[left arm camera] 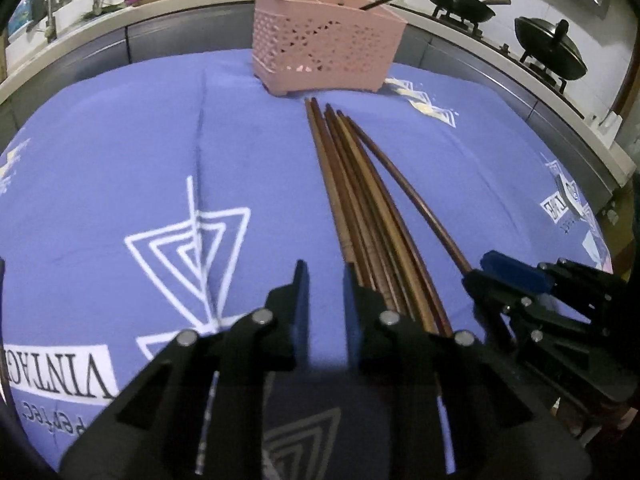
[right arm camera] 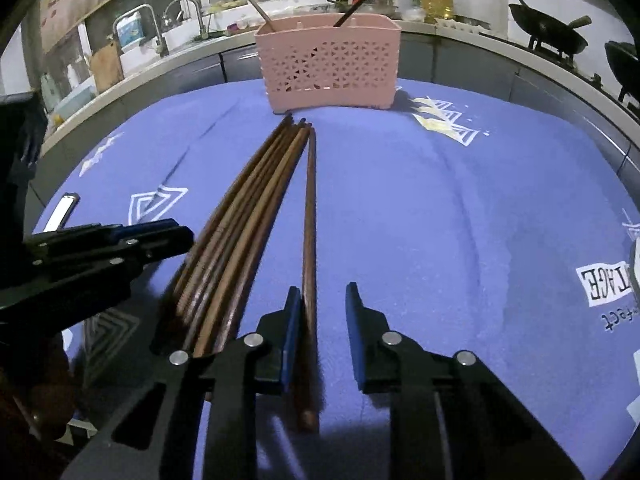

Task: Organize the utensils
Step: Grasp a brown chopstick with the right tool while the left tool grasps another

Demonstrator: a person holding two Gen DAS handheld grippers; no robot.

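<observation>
Left wrist: left gripper (left arm camera: 326, 280) narrowed, nothing pinched; chopsticks (left arm camera: 352, 200) just beside it at three o'clock; pink basket (left arm camera: 324, 48) at twelve, holding a dark utensil. Right wrist: right gripper (right arm camera: 323, 300) narrow, one chopstick (right arm camera: 309, 240) lying between, unpressed; bundle at ten.

The chopsticks (left arm camera: 362, 196) look like dark brown wood with a smooth, faintly glossy finish. The pink basket (left arm camera: 324, 50) is matt perforated plastic. A blue cloth (left arm camera: 140, 128), soft and creased, printed in white, covers the worktop. The gripper bodies are matt black plastic with shiny metal pins.
</observation>
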